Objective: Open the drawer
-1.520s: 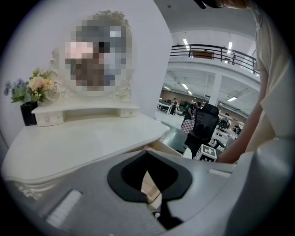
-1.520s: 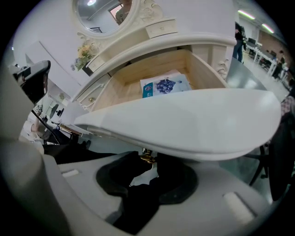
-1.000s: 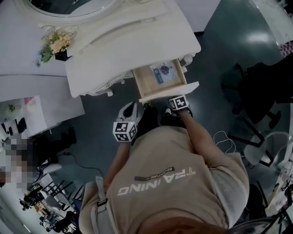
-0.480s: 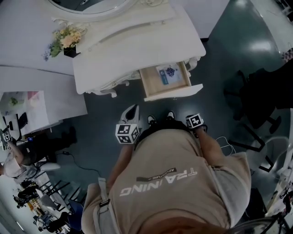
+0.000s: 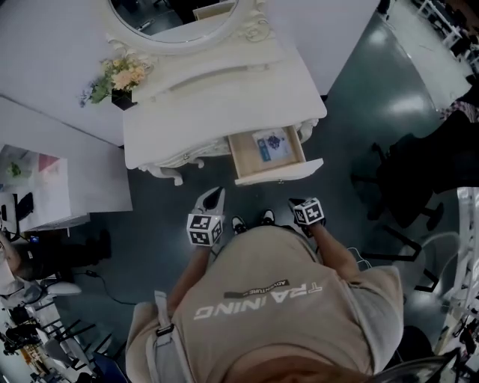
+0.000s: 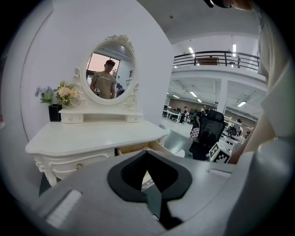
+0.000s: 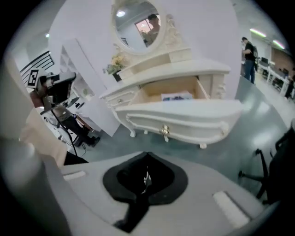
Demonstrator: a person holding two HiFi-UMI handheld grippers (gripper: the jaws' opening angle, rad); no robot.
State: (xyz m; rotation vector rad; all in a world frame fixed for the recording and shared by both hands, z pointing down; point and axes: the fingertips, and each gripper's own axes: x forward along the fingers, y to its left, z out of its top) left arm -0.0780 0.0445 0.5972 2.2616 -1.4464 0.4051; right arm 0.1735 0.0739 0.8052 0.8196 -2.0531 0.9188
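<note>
Head view shows the drawer (image 5: 278, 170) pulled well out from the right part of the white dressing table (image 5: 202, 112), its pale wood inside holding a blue-printed packet (image 5: 272, 144). The right gripper (image 7: 146, 177) is clenched on nothing, clear of the drawer's curved front and brass knob (image 7: 165, 131). The left gripper (image 6: 148, 179) is likewise closed and empty, apart from the table's front.

Flower bouquet (image 5: 122, 76) in dark pot, back-L corner of vanity top (image 5: 202, 112), nr oval mirror (image 5: 153, 19). Blk office chair (image 5: 426, 172) to R, on glossy floor (image 5: 352, 97).
</note>
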